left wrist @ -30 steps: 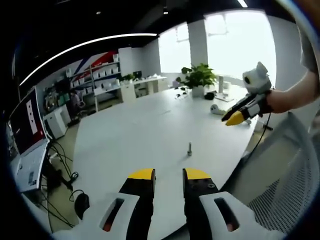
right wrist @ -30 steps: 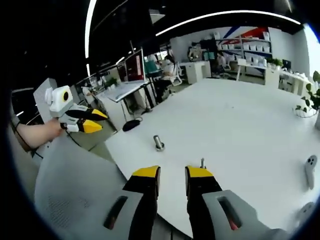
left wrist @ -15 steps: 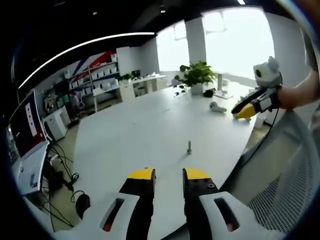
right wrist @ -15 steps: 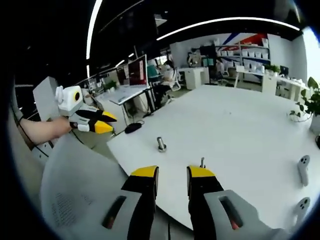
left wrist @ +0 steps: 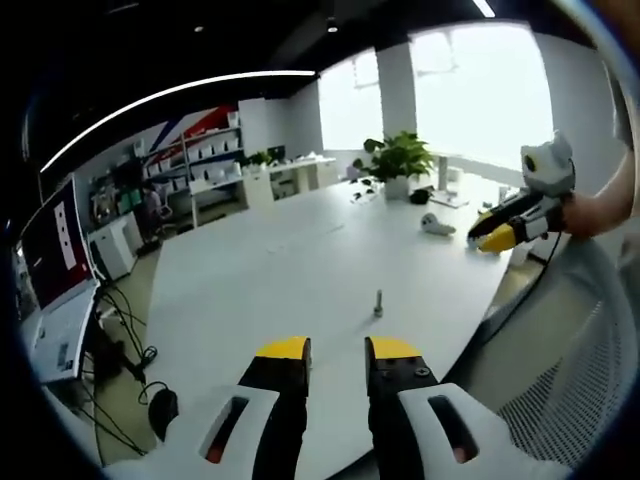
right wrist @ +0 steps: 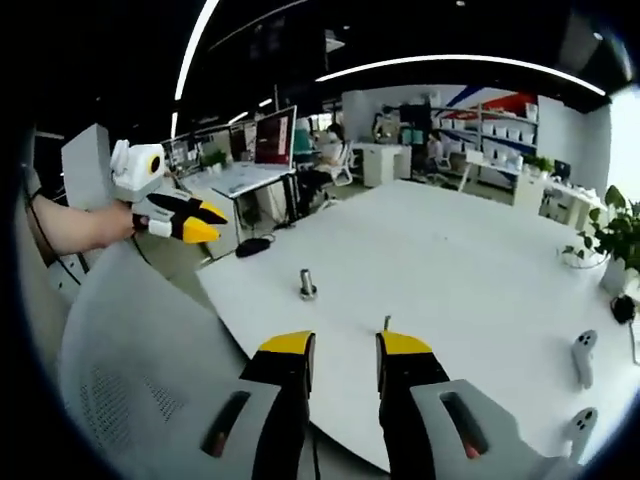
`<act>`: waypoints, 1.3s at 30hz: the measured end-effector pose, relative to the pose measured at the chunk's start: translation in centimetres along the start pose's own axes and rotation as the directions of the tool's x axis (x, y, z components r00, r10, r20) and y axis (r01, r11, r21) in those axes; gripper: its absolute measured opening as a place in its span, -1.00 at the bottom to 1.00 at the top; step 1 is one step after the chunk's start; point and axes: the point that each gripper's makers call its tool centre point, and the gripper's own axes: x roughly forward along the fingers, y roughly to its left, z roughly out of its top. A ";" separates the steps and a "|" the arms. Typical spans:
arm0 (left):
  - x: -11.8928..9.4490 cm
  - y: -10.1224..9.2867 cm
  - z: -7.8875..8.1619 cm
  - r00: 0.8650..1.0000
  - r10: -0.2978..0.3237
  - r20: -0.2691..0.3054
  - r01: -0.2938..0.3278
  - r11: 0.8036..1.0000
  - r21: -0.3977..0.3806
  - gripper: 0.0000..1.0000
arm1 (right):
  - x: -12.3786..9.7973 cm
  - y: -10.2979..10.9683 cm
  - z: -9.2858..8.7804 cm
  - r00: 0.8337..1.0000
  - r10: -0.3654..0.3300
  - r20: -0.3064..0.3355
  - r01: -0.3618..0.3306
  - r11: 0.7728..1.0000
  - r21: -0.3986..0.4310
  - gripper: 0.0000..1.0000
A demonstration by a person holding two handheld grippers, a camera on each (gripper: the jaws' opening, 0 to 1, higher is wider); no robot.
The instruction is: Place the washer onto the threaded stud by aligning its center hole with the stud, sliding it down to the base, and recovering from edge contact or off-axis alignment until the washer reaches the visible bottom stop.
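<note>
Left gripper (left wrist: 335, 350), right gripper (right wrist: 345, 345): jaws parted, empty, above table (right wrist: 470, 250) edge. Threaded stud (right wrist: 308, 285) upright mid-table; washer unidentifiable. Risk: small parts, fumbled pickup, off-axis seating.

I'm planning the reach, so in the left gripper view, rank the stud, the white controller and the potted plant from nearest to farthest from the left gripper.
1. Threaded stud, on the table just ahead of the left gripper.
2. White controller, farther right.
3. Potted plant, at the table's far end.
</note>
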 end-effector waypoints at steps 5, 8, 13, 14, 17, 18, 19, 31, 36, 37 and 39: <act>-0.2 0.5 0.2 1.000 0.001 0.018 -0.001 1.000 -0.029 -0.61 | -0.2 -0.3 0.4 1.000 -0.016 0.024 0.015 1.000 0.017 -0.46; -0.3 0.7 0.0 1.000 0.007 0.019 -0.006 0.999 -0.043 -0.62 | -0.5 -0.5 0.4 0.999 -0.034 0.030 0.033 0.999 0.044 -0.46; -0.2 0.7 0.2 1.000 0.003 0.019 -0.002 0.999 -0.043 -0.63 | -0.7 -0.9 0.8 0.998 -0.047 0.039 0.044 0.996 0.077 -0.45; -0.1 0.7 0.1 1.000 0.003 0.015 -0.002 0.999 -0.041 -0.63 | -0.7 -0.9 1.0 0.998 -0.043 0.045 0.040 0.996 0.077 -0.45; -0.1 0.8 0.1 1.000 0.000 0.016 0.001 0.999 -0.051 -0.63 | -0.6 -0.8 1.0 0.998 -0.043 0.037 0.041 0.997 0.062 -0.45; -0.2 0.8 0.2 1.000 0.003 0.019 -0.002 0.999 -0.050 -0.63 | -0.6 -0.7 0.7 0.999 -0.040 0.023 0.038 0.997 0.060 -0.45; -0.2 0.9 0.2 1.000 0.006 0.019 -0.005 0.999 -0.047 -0.63 | -0.7 -0.5 0.7 0.999 -0.041 0.022 0.039 0.997 0.063 -0.45; -0.4 1.1 0.4 0.999 0.028 0.036 -0.026 0.998 -0.048 -0.63 | -0.3 0.5 -1.4 0.999 -0.008 -0.031 0.010 0.999 0.053 -0.42; -0.5 1.0 0.4 0.999 0.030 0.033 -0.029 0.999 -0.021 -0.64 | -0.3 0.9 -1.2 1.000 -0.006 -0.028 0.007 0.999 0.032 -0.41; -0.5 0.9 0.5 0.999 0.026 0.038 -0.025 0.999 -0.024 -0.64 | -0.2 0.8 -1.4 0.999 -0.007 -0.034 0.008 0.999 0.031 -0.41; -0.4 0.7 0.5 0.999 0.013 0.038 -0.012 1.000 -0.027 -0.64 | -0.2 0.7 -1.7 0.999 -0.006 -0.050 0.008 0.999 0.046 -0.40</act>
